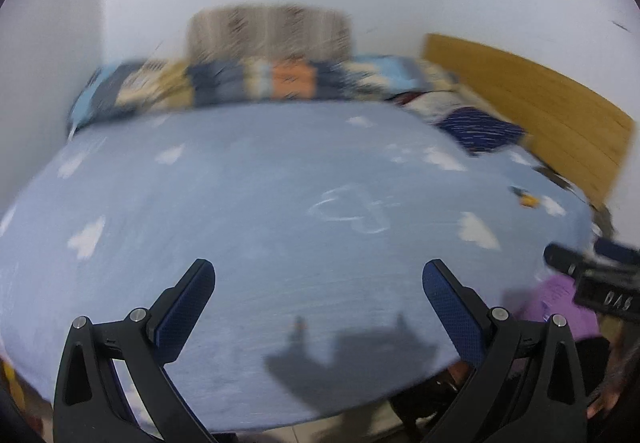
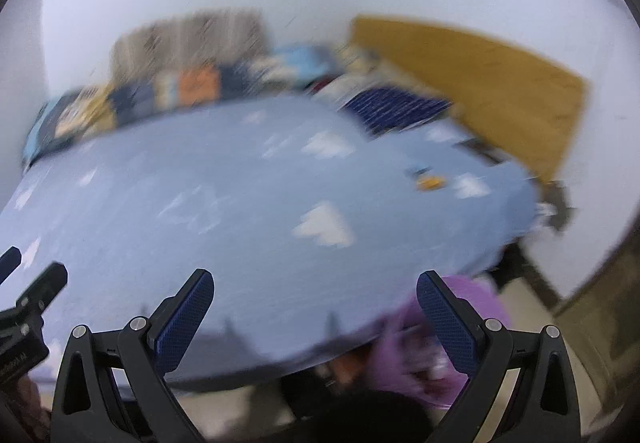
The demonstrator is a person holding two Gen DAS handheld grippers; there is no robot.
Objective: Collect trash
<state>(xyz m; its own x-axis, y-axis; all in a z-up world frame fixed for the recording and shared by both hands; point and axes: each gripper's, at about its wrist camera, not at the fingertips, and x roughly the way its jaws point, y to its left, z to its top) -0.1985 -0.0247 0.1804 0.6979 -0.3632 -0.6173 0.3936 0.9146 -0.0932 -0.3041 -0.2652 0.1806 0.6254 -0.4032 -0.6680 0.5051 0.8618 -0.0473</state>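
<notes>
While both grippers, left (image 1: 318, 307) and right (image 2: 316, 309), hover with fingers spread and empty over the bed (image 1: 248, 203), a small yellow scrap (image 2: 430, 183) near its headboard edge looks the likely target.

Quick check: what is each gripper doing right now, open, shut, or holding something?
Left gripper: open, holding nothing, above the blue bedsheet.
Right gripper: open, holding nothing, near the bed's edge.

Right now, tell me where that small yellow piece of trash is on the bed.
The small yellow piece lies on the blue sheet, far right in both views, near the wooden headboard beside a white cloud print.
</notes>
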